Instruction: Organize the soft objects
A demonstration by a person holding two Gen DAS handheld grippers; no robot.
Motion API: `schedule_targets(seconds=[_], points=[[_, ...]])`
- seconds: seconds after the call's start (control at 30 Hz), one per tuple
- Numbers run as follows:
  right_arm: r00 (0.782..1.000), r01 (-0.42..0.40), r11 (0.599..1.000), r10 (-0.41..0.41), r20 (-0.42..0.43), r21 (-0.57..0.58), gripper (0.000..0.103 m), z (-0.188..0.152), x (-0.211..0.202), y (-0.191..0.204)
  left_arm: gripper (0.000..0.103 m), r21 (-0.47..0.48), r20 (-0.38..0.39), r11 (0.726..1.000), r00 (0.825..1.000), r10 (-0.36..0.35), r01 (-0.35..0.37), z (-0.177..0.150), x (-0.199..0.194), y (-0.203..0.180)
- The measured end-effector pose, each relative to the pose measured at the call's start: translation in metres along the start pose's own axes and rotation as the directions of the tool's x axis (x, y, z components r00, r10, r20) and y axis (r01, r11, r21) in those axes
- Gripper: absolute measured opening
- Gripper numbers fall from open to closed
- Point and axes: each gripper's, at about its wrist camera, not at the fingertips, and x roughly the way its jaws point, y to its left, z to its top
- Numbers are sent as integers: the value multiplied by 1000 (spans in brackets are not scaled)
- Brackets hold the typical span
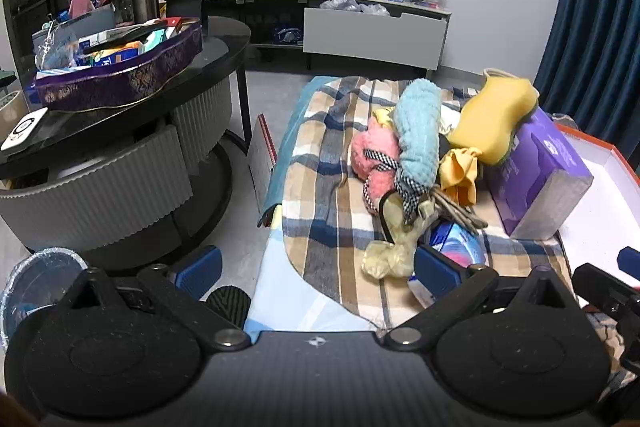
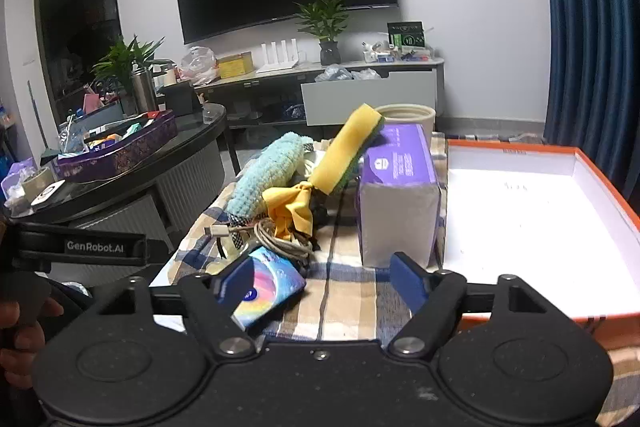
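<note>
Both grippers empty, jaws wide: left gripper (image 1: 316, 265), right gripper (image 2: 320, 277). Soft pile on the plaid blanket (image 1: 332, 187), left to right: pink toy (image 1: 372, 155), blue towel (image 1: 418, 131), yellow sponge (image 1: 494, 115) leaning on the purple box (image 1: 536, 167).

Risk: the cable (image 2: 280, 239) is tangled in; lifting cloth may drag it. Sponge may topple.

Room: round table (image 1: 120, 131) left, orange-rimmed box (image 2: 520, 211) right.

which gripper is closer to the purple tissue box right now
Right. The open right gripper sits just in front of the purple tissue box; the open left gripper is off to its left, by the soft pile.
</note>
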Motion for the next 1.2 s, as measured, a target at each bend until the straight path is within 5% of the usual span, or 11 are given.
schedule_targets(seconds=[0.47,0.87,1.2], points=[[999,-48,998,47,-20,-40,91,-13,-23,8,103,-84,28,996,999,-16,18,-5,-23,18],[996,-76,997,76,-42,22,91,-16,-16,18,103,-7,75,998,995,-63,63,7,-29,5],[996,-45,998,48,-74,38,91,-13,11,27,103,33,51,993,992,-116,115,27,3,-6]])
